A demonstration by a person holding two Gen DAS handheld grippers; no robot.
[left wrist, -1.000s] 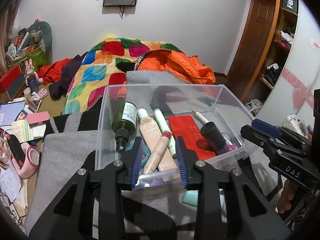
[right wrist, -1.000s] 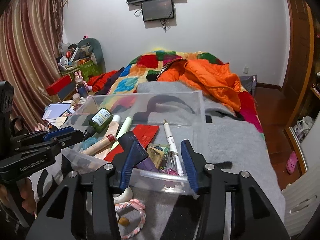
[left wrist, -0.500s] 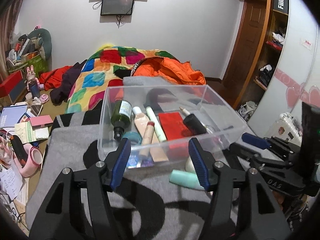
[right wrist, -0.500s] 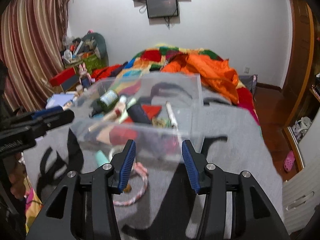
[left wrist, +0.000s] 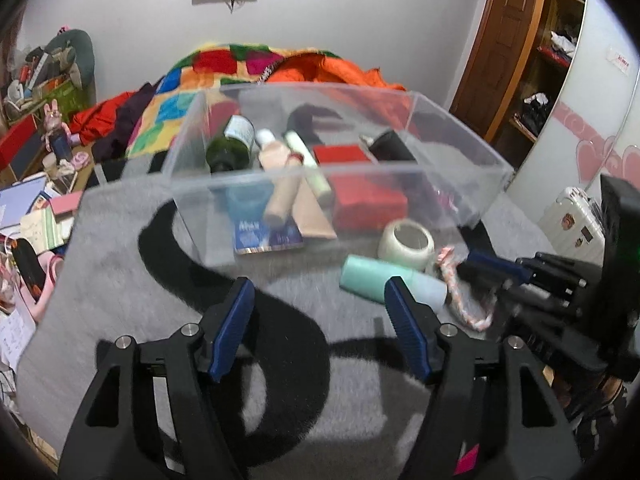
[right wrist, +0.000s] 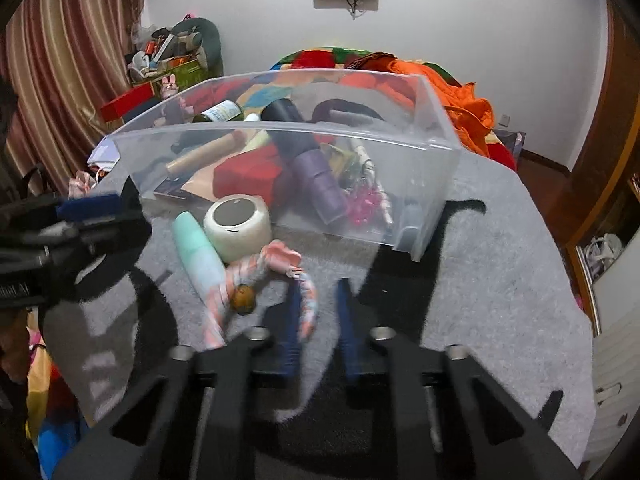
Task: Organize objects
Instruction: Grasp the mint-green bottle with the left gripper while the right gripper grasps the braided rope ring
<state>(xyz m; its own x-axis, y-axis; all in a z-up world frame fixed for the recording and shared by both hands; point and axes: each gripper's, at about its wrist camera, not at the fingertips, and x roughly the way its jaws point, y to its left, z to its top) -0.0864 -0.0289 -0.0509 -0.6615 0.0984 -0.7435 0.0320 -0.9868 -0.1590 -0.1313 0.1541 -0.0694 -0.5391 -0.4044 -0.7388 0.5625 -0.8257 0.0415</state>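
A clear plastic box (left wrist: 340, 168) stands on the grey blanket, holding a green bottle (left wrist: 232, 148), cream tubes, a red case (left wrist: 360, 192) and a purple-and-black bottle (right wrist: 316, 172). In front of it lie a teal tube (left wrist: 372, 278), a roll of clear tape (left wrist: 406, 240) and a pink-and-white rope toy (left wrist: 456, 280). My left gripper (left wrist: 318, 292) hovers before the box, its jaws opening, nothing between them. My right gripper (right wrist: 318, 288) is low over the blanket, blurred, shut on a strand of the rope toy (right wrist: 256, 268) beside the teal tube (right wrist: 200, 256).
The grey blanket (left wrist: 120, 280) has bold black shapes. Behind the box are a patchwork quilt (left wrist: 224, 60) and an orange jacket (right wrist: 460, 92). Books and clutter crowd the left edge (left wrist: 28, 216). A white suitcase (left wrist: 576, 220) and wooden door stand to the right.
Both grippers drew back and down from the box's near wall, letting it go. The left jaws widened. The right jaws closed over the rope toy.
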